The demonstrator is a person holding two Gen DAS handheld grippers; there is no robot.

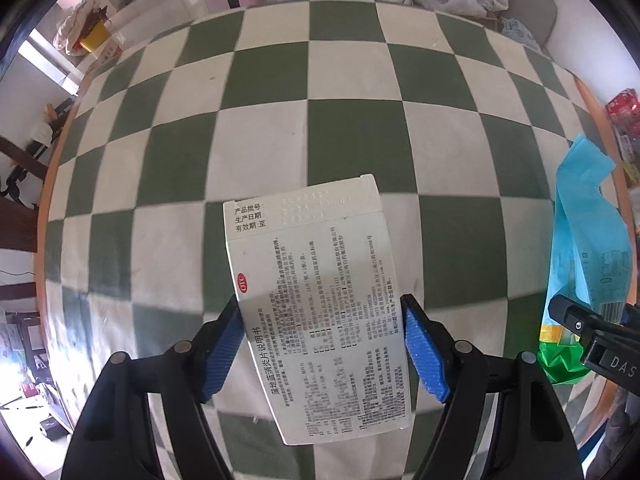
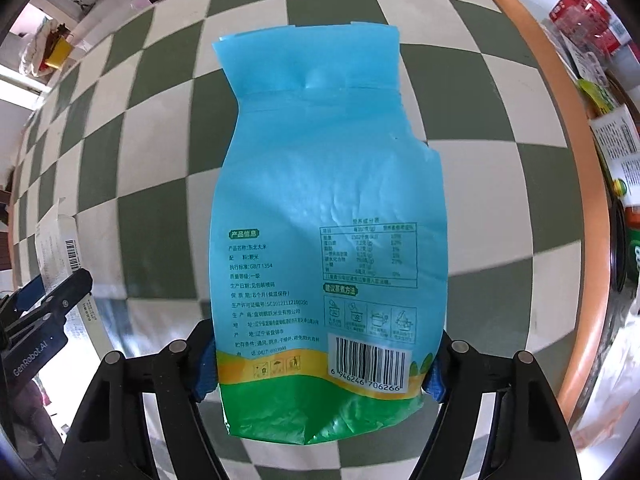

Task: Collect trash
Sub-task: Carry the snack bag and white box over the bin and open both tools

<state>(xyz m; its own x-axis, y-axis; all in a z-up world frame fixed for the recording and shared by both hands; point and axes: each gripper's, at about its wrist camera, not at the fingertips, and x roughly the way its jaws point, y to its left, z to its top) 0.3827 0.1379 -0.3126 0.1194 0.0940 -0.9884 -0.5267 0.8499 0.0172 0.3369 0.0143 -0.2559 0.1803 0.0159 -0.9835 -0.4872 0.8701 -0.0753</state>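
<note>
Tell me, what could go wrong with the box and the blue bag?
The white medicine box is pinched only at its side edges by the left gripper, so it might twist or slip. The floppy blue rice bag in the right gripper is held near its bottom, so it could flop over.

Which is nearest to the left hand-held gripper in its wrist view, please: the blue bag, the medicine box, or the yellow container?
1. Medicine box, between its fingers.
2. Blue bag, right, held by the other gripper.
3. Yellow container, far upper left, beyond the table.
</note>
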